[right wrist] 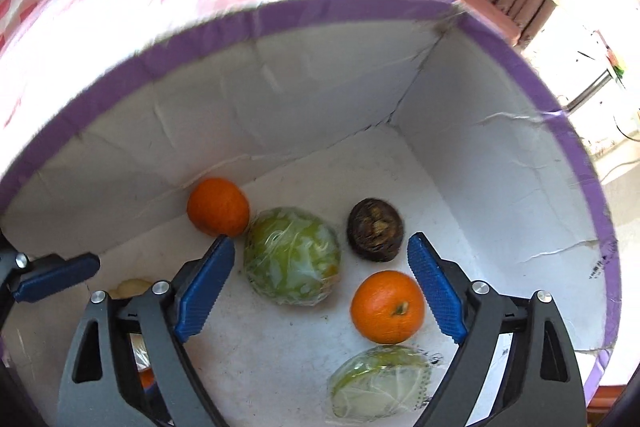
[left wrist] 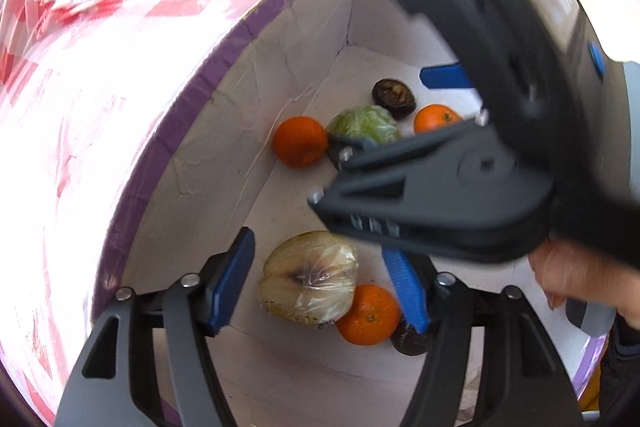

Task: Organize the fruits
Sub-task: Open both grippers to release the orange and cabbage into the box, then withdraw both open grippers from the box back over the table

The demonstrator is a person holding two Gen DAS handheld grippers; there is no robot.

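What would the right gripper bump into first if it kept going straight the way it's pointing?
Probably the plastic-wrapped green fruit or the orange beside it on the box floor. The right gripper is open and both lie between its fingers; which is nearer is hard to judge.

You could read no text anywhere. A small dark print stood on the right wall of the box (right wrist: 599,269), but it was too blurred to make out.
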